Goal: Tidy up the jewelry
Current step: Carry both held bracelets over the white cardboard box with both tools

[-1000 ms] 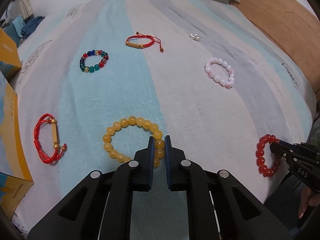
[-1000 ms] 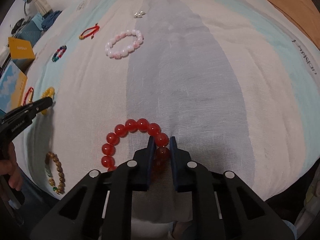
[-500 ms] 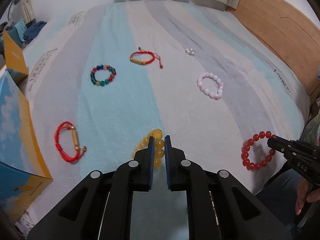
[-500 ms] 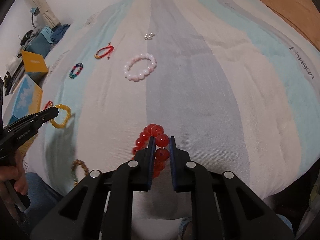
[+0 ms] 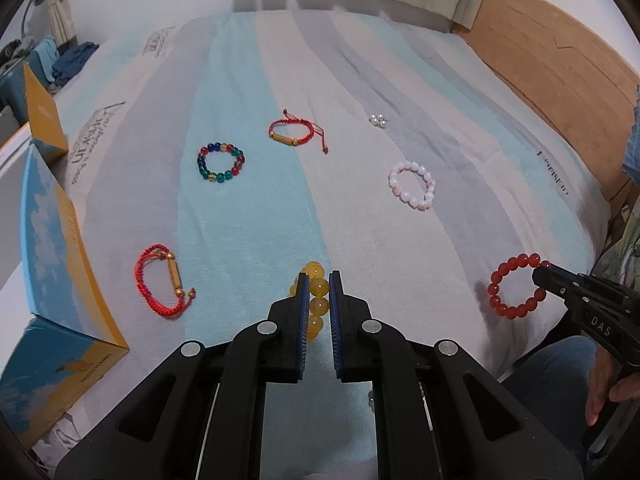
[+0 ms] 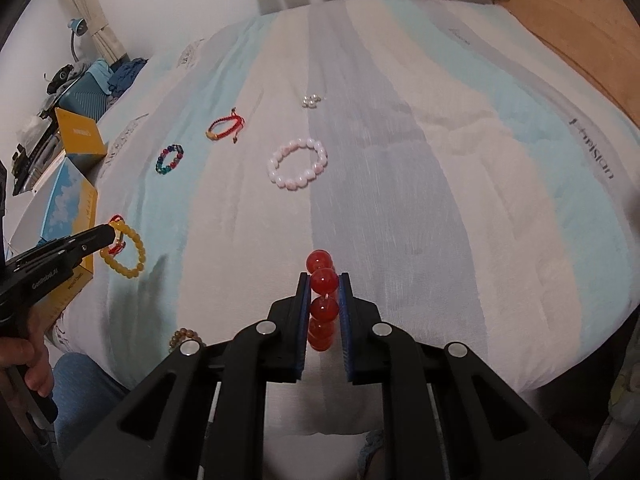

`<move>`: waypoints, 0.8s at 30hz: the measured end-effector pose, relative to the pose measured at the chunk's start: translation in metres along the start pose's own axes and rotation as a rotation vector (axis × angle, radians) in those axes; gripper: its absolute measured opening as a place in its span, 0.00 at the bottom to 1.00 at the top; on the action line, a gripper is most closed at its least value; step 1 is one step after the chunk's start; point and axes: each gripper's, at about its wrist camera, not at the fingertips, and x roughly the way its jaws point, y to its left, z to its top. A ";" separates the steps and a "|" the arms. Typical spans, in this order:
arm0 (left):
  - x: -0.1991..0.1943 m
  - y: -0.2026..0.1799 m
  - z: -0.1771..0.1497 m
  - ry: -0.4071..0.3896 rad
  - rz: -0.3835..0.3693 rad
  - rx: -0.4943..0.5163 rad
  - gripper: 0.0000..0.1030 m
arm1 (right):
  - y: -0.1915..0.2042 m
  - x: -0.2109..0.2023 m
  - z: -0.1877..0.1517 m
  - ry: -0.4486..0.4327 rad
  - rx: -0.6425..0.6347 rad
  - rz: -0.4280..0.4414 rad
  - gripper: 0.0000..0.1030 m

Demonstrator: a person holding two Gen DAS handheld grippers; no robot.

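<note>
At the bed's left edge stands a blue-and-yellow box, with a red cord bracelet lying just beside it on the striped bedspread. Farther up the bed lie a multicoloured bead bracelet and a second red cord bracelet. Near the front edge, the left gripper is clamped narrowly on a yellow bead bracelet, which hangs clear of the cloth. Toward the right side rest a small pair of pearl earrings and a pink bead bracelet. At the front right corner, the right gripper pinches a red bead bracelet, likewise lifted off the bedspread. A brown bead bracelet lies at the front edge, and a wooden headboard borders the bed's right side.
</note>
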 end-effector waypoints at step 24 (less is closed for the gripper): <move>-0.076 0.048 0.028 -0.075 0.073 -0.042 0.08 | 0.085 -0.037 0.059 -0.079 -0.104 0.040 0.12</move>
